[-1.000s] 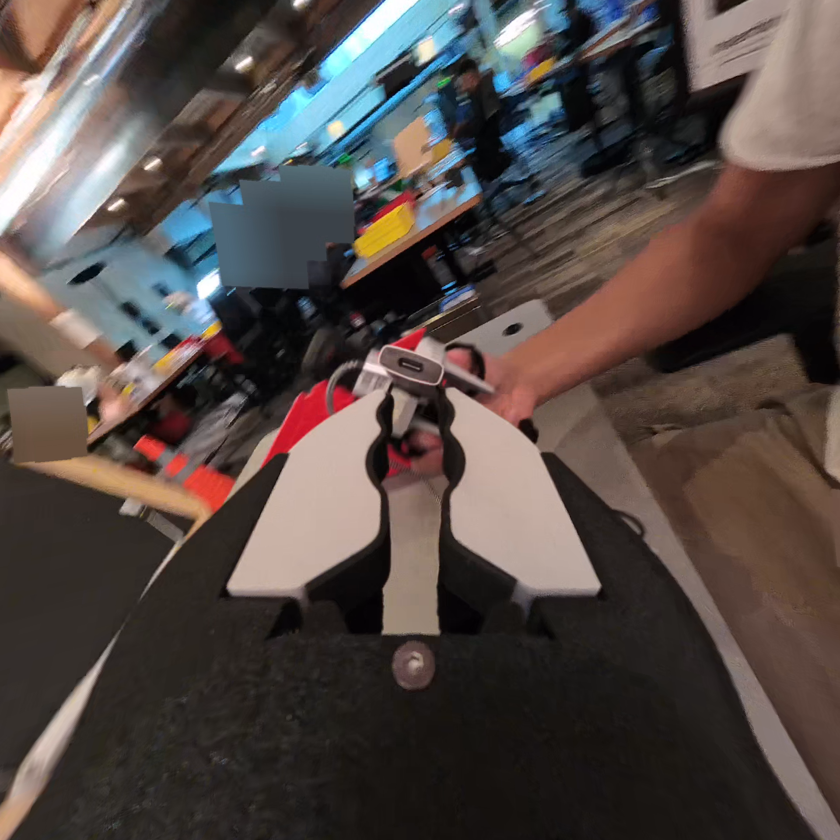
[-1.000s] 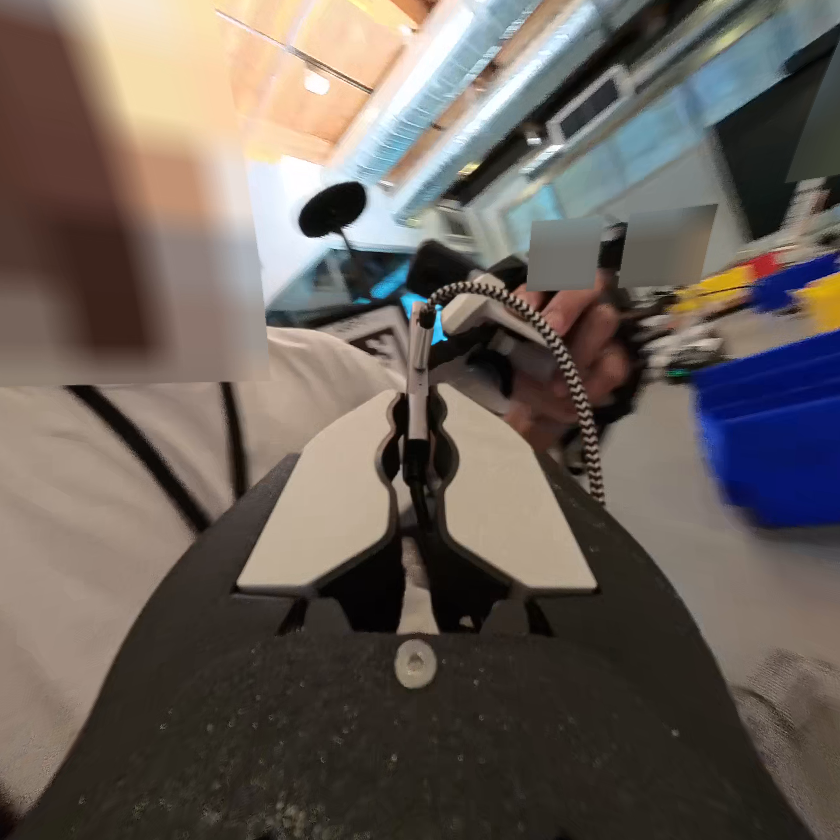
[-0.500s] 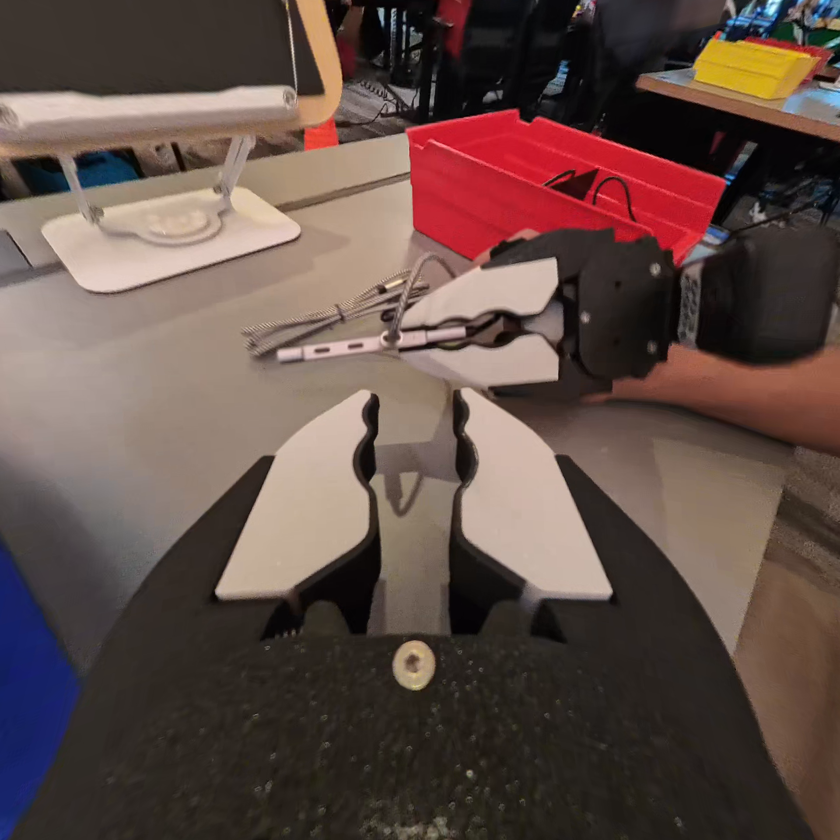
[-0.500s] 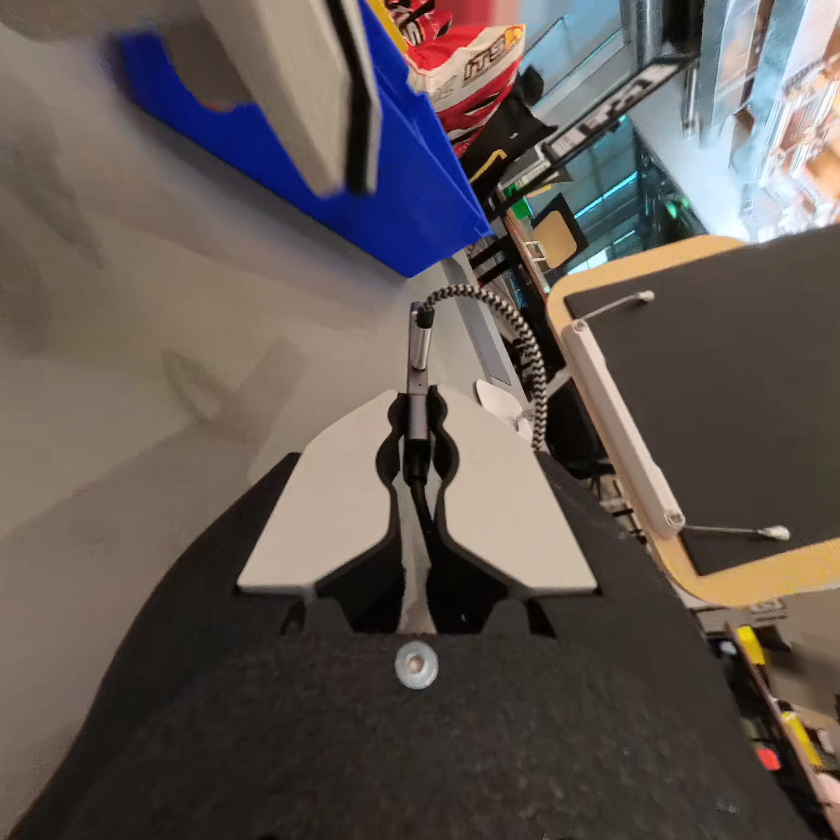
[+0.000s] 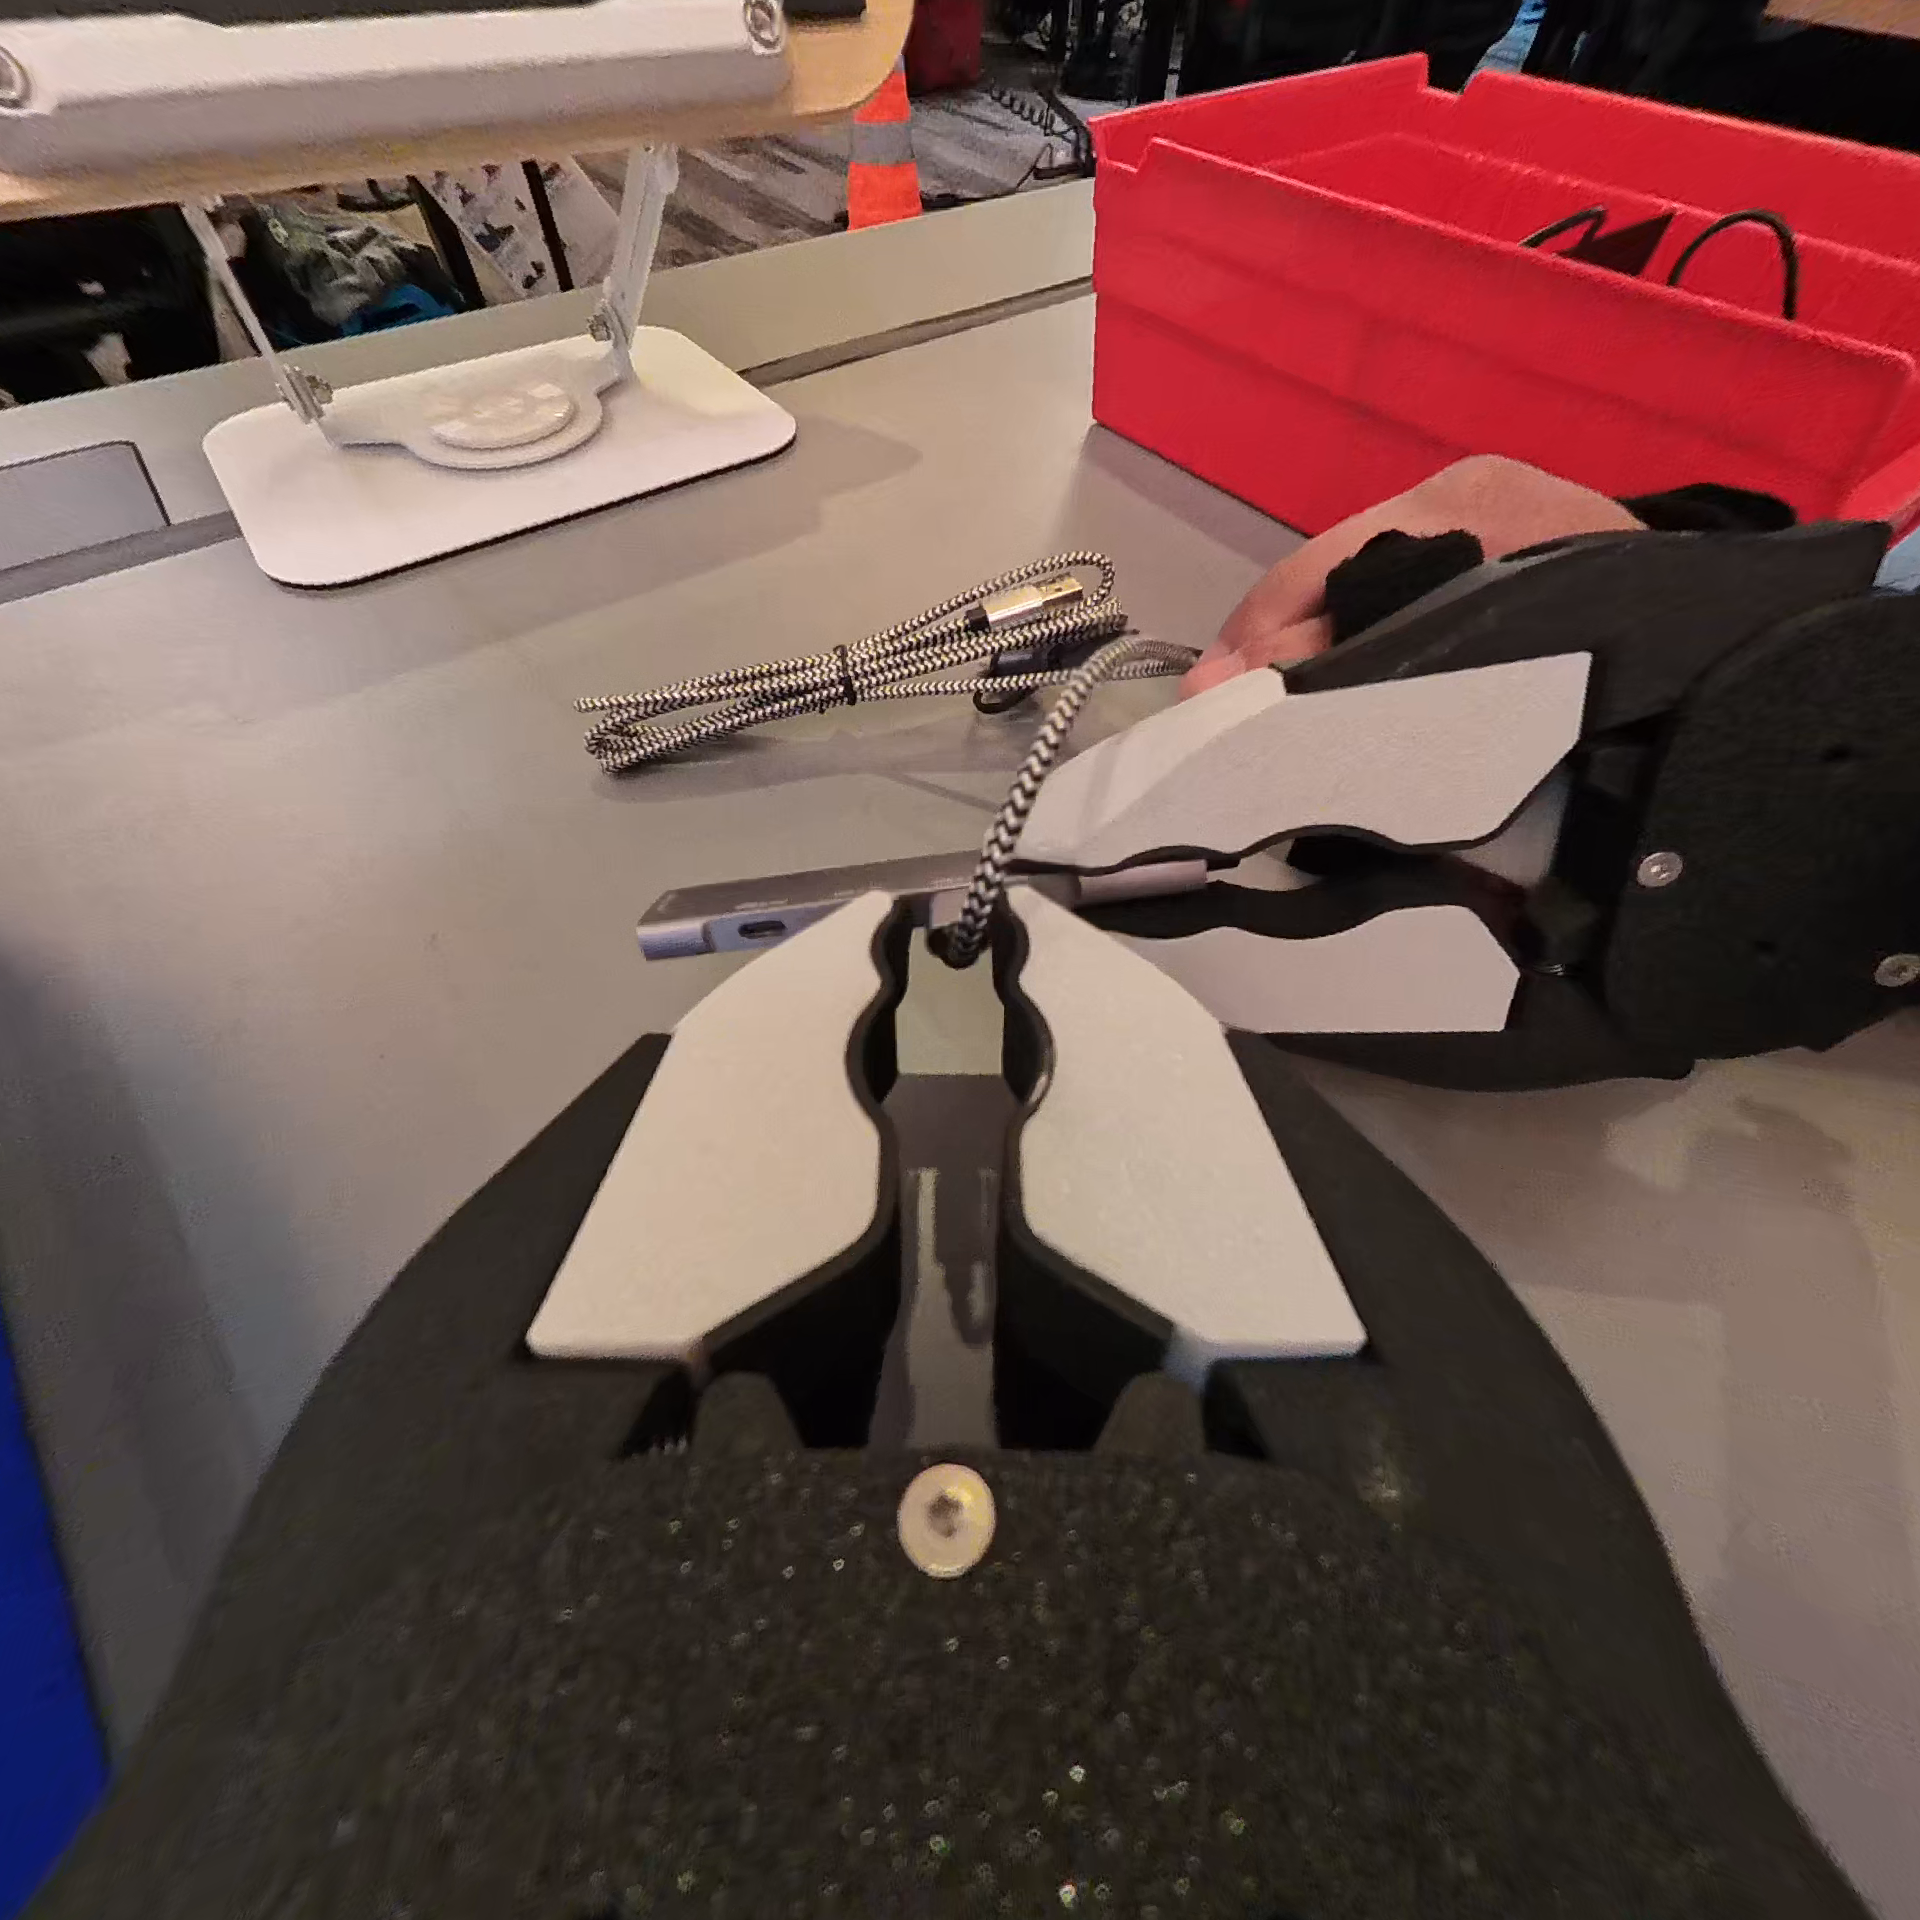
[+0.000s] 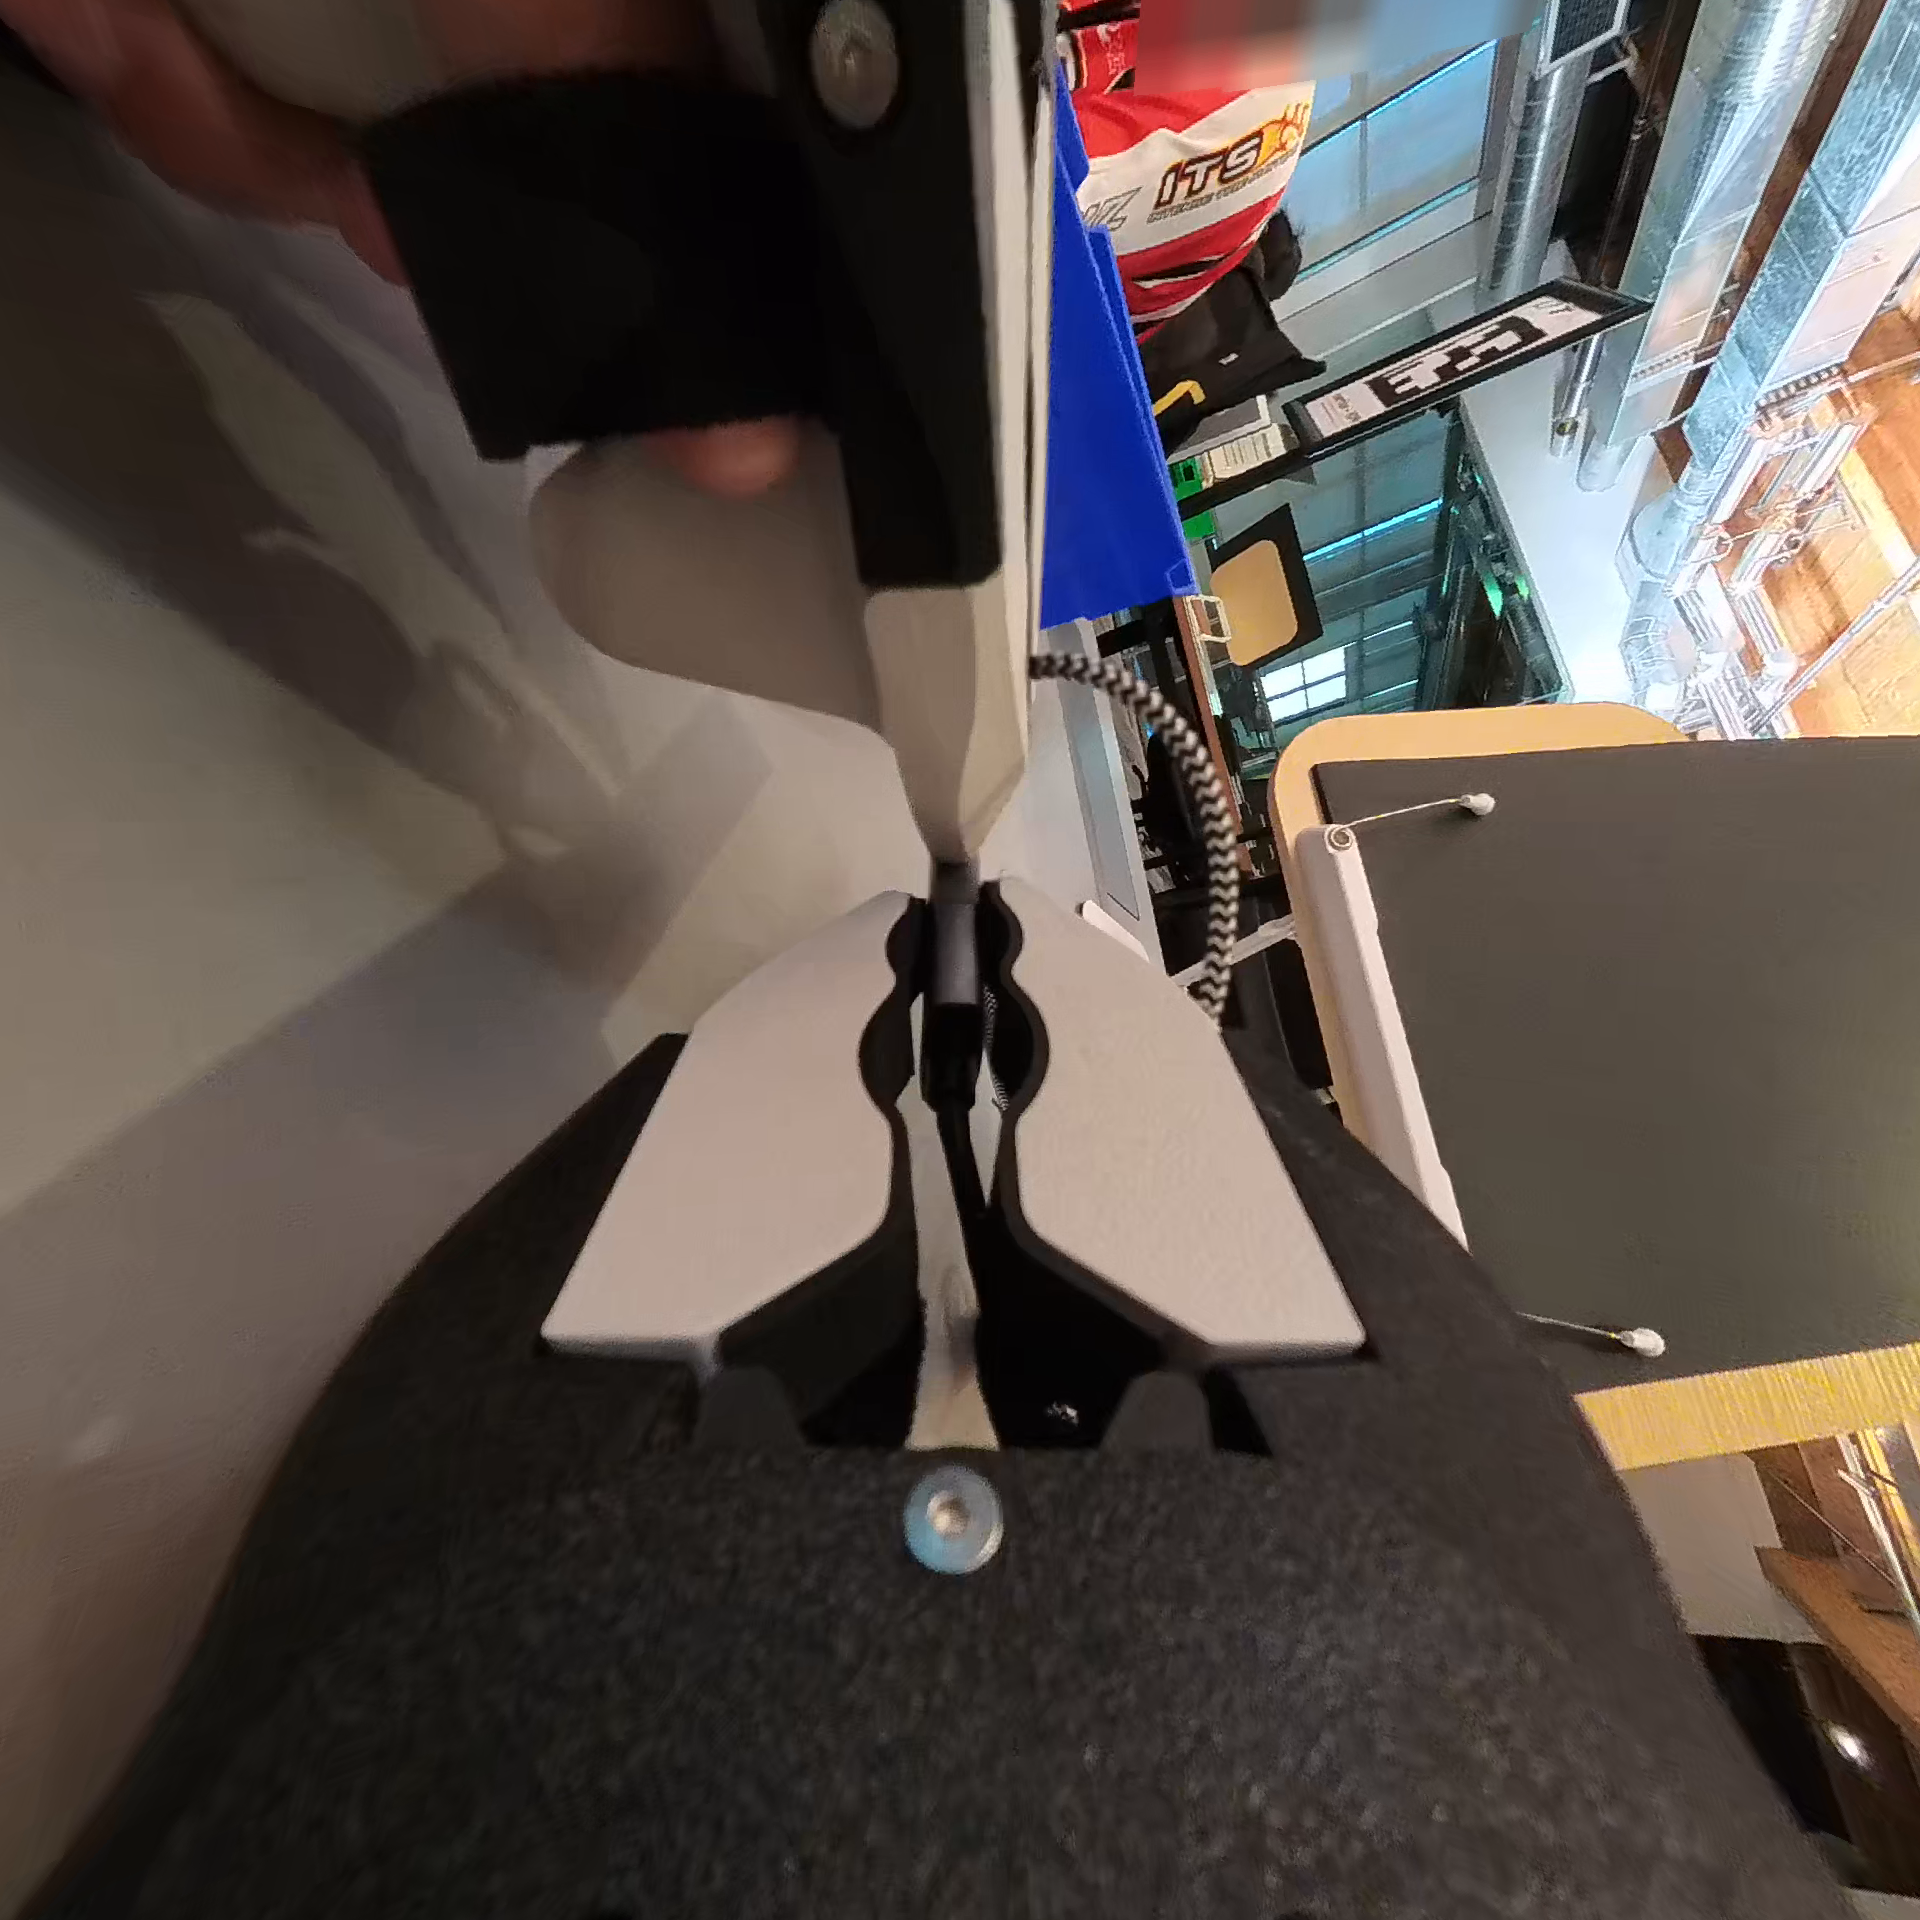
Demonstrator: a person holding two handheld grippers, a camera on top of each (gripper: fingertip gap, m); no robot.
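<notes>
My right gripper [image 5: 1049,878] comes in from the right and is shut on the end of a slim grey hub [image 5: 727,914], held level just above the table [image 5: 312,935]. A black-and-white braided cable [image 5: 852,665] lies bundled on the table, and one end is plugged into the hub's side. My left gripper [image 5: 948,920] is narrowly open at the hub, with that plug between its fingertips and a thin gap still showing. In the right wrist view, the right gripper [image 6: 951,894] grips the hub [image 6: 954,977]. The left gripper [image 6: 951,842] reaches down onto it edge-on.
A red bin [image 5: 1455,343] holding black cables stands at the back right. A white stand base [image 5: 499,457] carries a dark wood-rimmed board [image 6: 1662,1039] at the back left. A blue bin [image 6: 1101,447] sits at the left edge. The grippers are tip to tip, or close to it.
One second ago both grippers were up in the air. Since half a second ago, the left gripper has moved up to the hub and its fingers have narrowed around the plug.
</notes>
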